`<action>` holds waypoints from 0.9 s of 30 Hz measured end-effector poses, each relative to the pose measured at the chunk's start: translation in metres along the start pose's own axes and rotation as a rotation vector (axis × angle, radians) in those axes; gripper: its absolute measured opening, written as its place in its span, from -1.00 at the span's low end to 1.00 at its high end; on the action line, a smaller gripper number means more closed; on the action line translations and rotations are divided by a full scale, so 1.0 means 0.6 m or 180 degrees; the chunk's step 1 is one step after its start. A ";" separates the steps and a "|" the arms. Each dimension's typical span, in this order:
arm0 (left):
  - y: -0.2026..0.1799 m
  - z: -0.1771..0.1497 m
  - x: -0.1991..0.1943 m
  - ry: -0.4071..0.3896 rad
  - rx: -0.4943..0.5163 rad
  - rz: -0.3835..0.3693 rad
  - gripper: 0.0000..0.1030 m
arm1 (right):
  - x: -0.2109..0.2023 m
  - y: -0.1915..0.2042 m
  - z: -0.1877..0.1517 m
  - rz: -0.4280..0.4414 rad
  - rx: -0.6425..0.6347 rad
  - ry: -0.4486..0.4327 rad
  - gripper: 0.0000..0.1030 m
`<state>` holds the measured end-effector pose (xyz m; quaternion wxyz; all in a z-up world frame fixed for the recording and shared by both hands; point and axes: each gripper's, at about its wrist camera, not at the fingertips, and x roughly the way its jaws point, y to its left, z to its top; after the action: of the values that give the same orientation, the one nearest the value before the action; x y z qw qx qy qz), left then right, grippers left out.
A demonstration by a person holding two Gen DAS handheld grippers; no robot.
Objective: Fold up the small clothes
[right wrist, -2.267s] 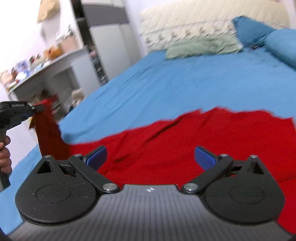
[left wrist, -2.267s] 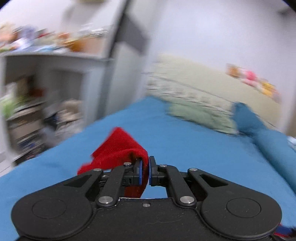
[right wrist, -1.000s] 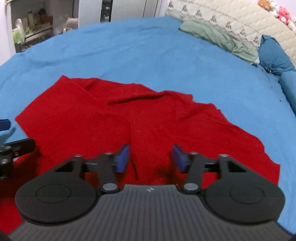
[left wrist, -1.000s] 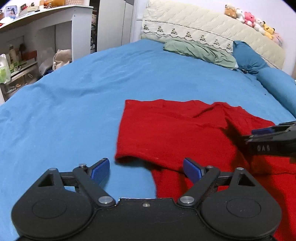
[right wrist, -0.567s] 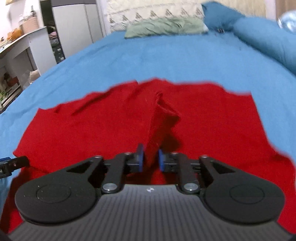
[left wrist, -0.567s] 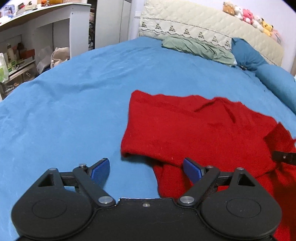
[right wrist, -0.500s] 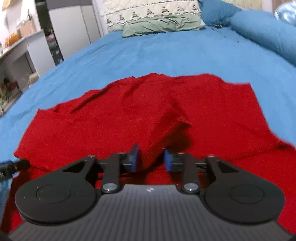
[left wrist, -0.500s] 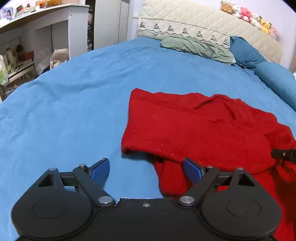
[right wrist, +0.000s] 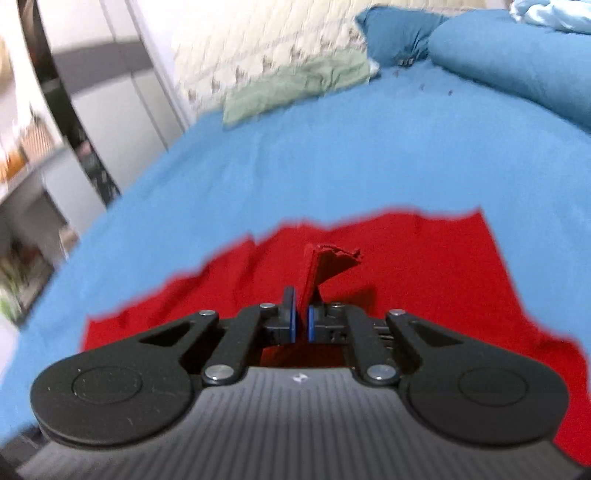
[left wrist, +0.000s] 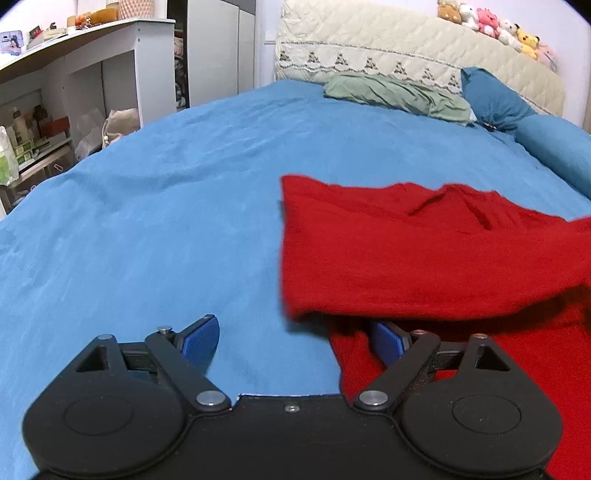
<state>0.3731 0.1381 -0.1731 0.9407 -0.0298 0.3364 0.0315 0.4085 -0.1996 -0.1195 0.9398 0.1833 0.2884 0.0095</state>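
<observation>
A red knit garment (left wrist: 424,251) lies on the blue bed sheet (left wrist: 166,221), its left part folded over itself. My left gripper (left wrist: 291,341) is open and empty, low over the sheet at the garment's near left edge; its right finger (left wrist: 386,339) is over red cloth. In the right wrist view my right gripper (right wrist: 302,321) is shut on a raised edge of the red garment (right wrist: 424,266), and a flap of cloth sticks up between its fingers.
A green cloth (left wrist: 391,94) and blue pillows (left wrist: 524,122) lie at the cream headboard (left wrist: 406,48), with plush toys (left wrist: 491,22) on top. White shelves with clutter (left wrist: 55,92) stand left of the bed.
My right gripper has closed on an edge of the red garment and lifted it. The left gripper stayed open, and the garment's folded part shifted right in its view.
</observation>
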 end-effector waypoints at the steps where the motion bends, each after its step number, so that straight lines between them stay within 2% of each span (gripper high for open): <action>1: -0.001 0.004 0.004 -0.0023 -0.0005 0.0004 0.74 | -0.007 -0.005 0.015 -0.0003 -0.0002 -0.0048 -0.59; 5: -0.008 0.014 0.018 -0.0042 -0.0006 0.0029 0.53 | -0.024 -0.033 0.065 -0.0161 -0.0087 -0.0163 -0.59; 9: -0.005 0.013 0.010 0.0000 -0.0026 0.0077 0.29 | -0.037 -0.086 0.073 -0.0361 0.0054 -0.0236 -0.59; 13: 0.000 0.009 0.005 0.0043 -0.0062 0.0077 0.25 | -0.027 -0.148 0.041 -0.0558 0.0301 -0.0118 -0.60; 16: 0.000 0.009 0.000 0.0072 -0.0053 0.0120 0.22 | -0.016 -0.174 0.011 -0.0657 0.0310 0.0014 -0.60; 20: 0.016 0.008 -0.010 0.0162 -0.0230 0.0185 0.21 | -0.019 -0.195 -0.006 -0.0723 0.0368 -0.0036 -0.60; 22: 0.017 0.007 -0.014 0.0177 -0.0214 0.0194 0.21 | -0.022 -0.206 -0.011 -0.0714 0.0338 -0.0032 -0.60; 24: 0.010 0.009 -0.021 0.0132 -0.0124 0.0218 0.18 | -0.012 -0.204 -0.015 -0.0752 0.0173 0.0099 -0.59; 27: -0.011 0.025 -0.048 -0.0133 0.0049 0.0209 0.18 | -0.028 -0.193 -0.030 -0.0928 -0.0027 0.0094 -0.35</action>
<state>0.3609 0.1314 -0.1427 0.9462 -0.0108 0.3176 0.0604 0.3744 -0.3033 -0.1649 0.9276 0.1354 0.3257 -0.1231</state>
